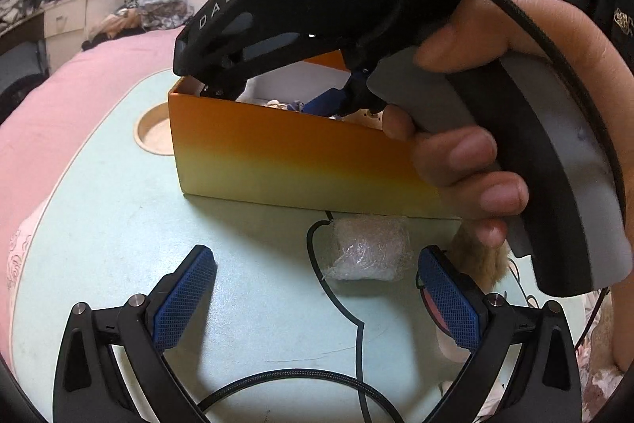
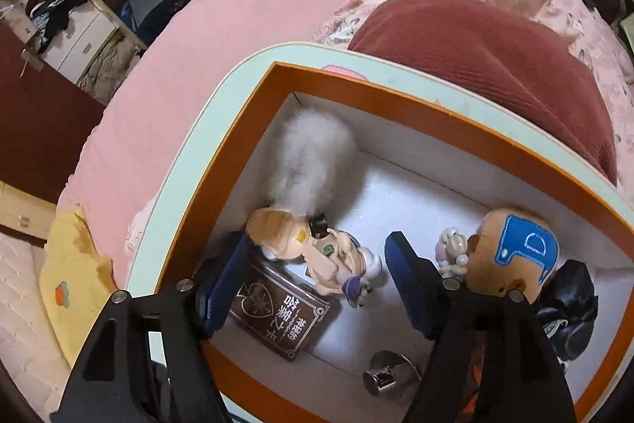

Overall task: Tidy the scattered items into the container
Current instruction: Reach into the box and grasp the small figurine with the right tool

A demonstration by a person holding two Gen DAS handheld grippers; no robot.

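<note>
Pale green table [image 1: 119,224]: right hand-held gripper [image 1: 277,98] hides orange box [image 1: 277,153] contents.

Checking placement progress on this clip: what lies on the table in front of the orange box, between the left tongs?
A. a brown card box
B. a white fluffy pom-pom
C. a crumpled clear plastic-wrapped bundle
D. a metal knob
C: the crumpled clear plastic-wrapped bundle sits on the table before the orange box, ahead of the open left tongs.

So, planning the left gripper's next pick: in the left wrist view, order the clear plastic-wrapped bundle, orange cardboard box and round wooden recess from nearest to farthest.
1. Clear plastic-wrapped bundle, just ahead, right.
2. Orange cardboard box, behind it.
3. Round wooden recess, far left.
</note>
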